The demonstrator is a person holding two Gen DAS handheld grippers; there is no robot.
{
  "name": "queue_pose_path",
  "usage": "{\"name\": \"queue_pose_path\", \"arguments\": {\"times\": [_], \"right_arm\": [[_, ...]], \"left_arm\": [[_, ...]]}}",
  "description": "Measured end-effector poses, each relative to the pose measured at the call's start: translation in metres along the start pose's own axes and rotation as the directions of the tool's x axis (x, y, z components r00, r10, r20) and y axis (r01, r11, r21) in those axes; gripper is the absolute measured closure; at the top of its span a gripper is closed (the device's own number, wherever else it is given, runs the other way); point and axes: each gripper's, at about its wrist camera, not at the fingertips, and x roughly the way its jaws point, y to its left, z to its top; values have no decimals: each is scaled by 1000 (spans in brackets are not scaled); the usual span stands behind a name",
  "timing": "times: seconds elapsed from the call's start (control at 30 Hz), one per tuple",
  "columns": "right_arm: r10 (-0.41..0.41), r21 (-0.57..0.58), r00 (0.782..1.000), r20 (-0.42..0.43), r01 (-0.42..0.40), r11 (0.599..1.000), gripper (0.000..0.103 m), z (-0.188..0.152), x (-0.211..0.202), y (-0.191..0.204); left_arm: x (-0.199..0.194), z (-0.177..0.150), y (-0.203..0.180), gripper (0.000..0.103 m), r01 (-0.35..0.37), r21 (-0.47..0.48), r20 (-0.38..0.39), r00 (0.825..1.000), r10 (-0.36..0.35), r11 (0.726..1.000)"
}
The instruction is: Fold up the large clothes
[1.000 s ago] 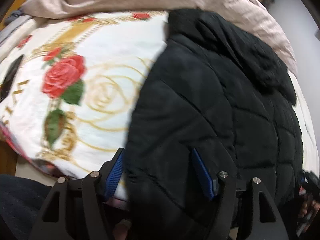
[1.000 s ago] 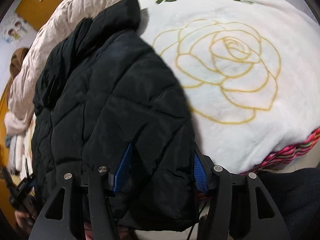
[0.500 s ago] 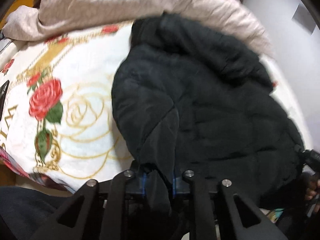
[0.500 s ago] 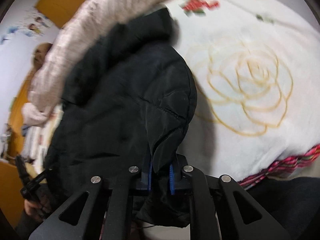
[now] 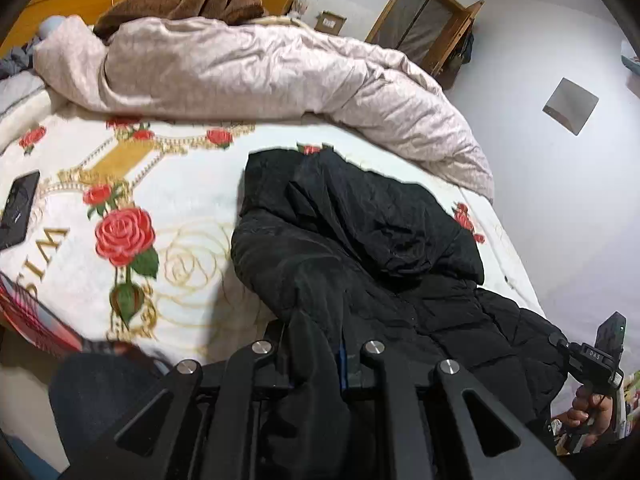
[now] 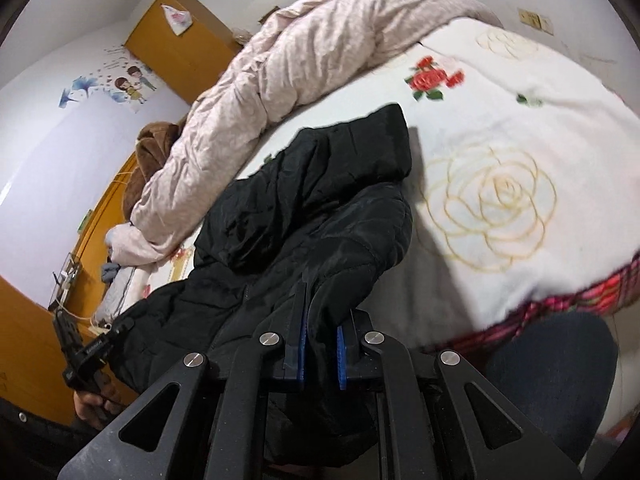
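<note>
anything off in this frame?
Mostly the jacket: bunched, hood flopped over the body, not flat on the blanket. Both tongs pinch its near edge. A phone lies on the blanket.

Bed under rose-print blanket — black jacket on it; pink quilt; dark phone.

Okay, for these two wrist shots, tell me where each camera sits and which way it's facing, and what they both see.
Left wrist: rides on the left gripper, facing across the bed toward the pink duvet and the wall with the wood-framed window; its shut fingers pinch the black jacket; the person's right hand shows at the right edge.
Right wrist: rides on the right gripper, facing across the bed toward the duvet and the orange wardrobe; fingers pinch the jacket; the left hand shows at lower left.
Shared: jacket, duvet, rose blanket.
</note>
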Motion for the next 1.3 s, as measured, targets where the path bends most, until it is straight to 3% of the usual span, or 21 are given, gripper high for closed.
{"name": "queue_pose_path", "arguments": {"times": [0.17,0.4,0.57,0.8,0.97,1.1,1.2,1.27,1.3], "right_arm": [[27,-19,999,22,-26,999,92,19,5,12],[66,0,993,96,-66,998,92,80,15,18],[43,54,992,116,-50,997,92,141,50,19],[-50,110,998,24,47,993,91,214,137,7],[-101,130,993,-68,109,985,87,239,201,-11],[-97,159,990,-103,113,981,83,242,227,-23],[-51,174,993,-109,69,982,76,246,223,-28],[2,191,996,-90,15,981,62,252,211,-27],[49,206,997,-64,-35,978,47,256,201,-27]], "left_arm": [[-4,7,-11,89,22,0,25,999,-22,1000],[13,71,-3,89,55,-83,93,995,-47,995],[46,121,3,88,56,-142,108,993,-41,988],[132,186,8,87,-14,-156,37,999,20,988],[193,200,21,84,-79,-156,-42,996,73,985],[228,201,31,82,-102,-179,-87,992,87,978],[232,202,32,81,-87,-198,-96,993,69,976],[229,206,33,76,-73,-213,-105,993,51,974],[226,209,35,73,-54,-228,-103,994,31,972]]}}
